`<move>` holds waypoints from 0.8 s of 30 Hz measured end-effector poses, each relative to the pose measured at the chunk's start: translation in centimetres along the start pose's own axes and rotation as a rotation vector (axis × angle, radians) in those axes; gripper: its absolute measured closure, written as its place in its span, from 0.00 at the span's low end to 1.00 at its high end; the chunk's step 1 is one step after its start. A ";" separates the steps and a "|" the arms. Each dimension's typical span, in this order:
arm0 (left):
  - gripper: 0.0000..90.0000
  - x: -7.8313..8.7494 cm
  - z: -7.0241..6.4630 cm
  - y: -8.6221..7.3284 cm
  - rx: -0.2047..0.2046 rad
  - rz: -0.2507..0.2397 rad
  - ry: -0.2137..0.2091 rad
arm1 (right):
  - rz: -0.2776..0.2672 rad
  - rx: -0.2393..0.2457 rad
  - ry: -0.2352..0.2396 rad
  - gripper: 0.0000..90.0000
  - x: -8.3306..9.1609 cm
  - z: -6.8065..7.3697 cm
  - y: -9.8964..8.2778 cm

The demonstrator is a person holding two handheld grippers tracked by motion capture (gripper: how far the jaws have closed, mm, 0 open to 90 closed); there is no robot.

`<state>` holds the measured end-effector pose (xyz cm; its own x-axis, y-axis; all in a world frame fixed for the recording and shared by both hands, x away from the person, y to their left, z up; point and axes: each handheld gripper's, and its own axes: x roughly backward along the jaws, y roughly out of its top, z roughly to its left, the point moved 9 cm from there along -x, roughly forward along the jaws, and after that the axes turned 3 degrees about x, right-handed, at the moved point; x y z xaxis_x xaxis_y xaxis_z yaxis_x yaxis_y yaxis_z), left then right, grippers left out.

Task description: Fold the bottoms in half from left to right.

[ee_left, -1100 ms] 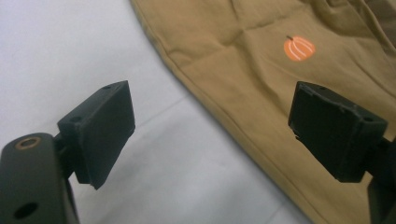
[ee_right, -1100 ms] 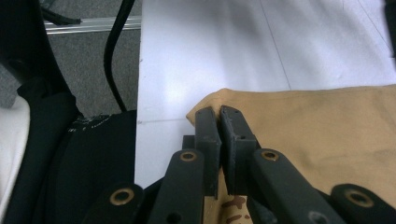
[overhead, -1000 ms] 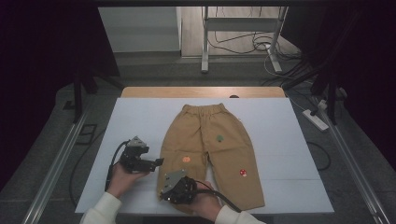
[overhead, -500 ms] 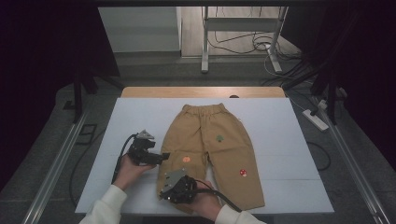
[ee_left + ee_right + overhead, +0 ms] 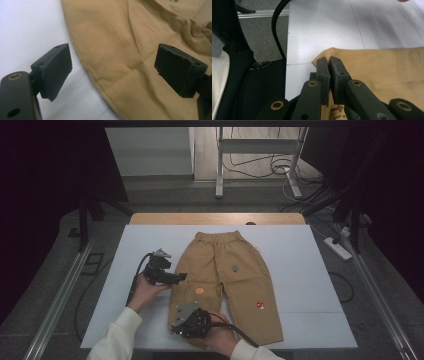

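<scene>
A: Starting with the white rectangular table top point(image 5: 300, 270): your tan cotton trousers with small embroidered patches point(image 5: 225, 270) lie flat along its middle, waistband at the far end and both legs running toward you. Past the table's edges the room is dark, so the sides there are hard to make out.

B: What's cut off from you?

A: The near hem of the left-hand leg. Your right hand and the right gripper point(image 5: 176, 329) sit on top of it in the high view, so the cloth under them is hidden. The right gripper view shows that corner, though its lower part disappears behind the jaws.

B: And how do your jaws stand there?

A: Pressed together on the hem corner of the trousers point(image 5: 372, 65); the fabric edge is pinched between the two black pads, right at the table's near edge.

B: The other one?

A: Your left gripper point(image 5: 181, 277) hovers at the outer side seam of the same leg, about halfway up. Its jaws stand wide apart. In the left gripper view one pad is above the bare white surface point(image 5: 30, 27) and the other above the tan cloth point(image 5: 117, 50), the seam running between them. Whether the pads touch the fabric, I cannot tell.
</scene>
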<state>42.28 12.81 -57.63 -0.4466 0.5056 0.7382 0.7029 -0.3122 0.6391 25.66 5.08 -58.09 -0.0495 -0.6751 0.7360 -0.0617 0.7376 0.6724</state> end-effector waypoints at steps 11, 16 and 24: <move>0.18 -1.4 0.9 1.9 0.015 0.003 -0.005 | 0.001 -0.005 0.000 0.95 0.1 0.0 -0.1; 0.17 -2.6 1.2 2.4 0.006 0.033 0.007 | -0.005 0.010 -0.011 0.95 0.2 0.0 0.1; 0.18 -3.6 1.6 3.3 0.002 0.030 0.020 | -0.006 -0.002 -0.005 0.95 0.3 0.0 0.0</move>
<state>47.09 11.21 -58.50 -0.4365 0.4798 0.7610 0.7173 -0.3250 0.6163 25.62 4.93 -57.89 -0.0539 -0.6797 0.7315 -0.0604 0.7334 0.6771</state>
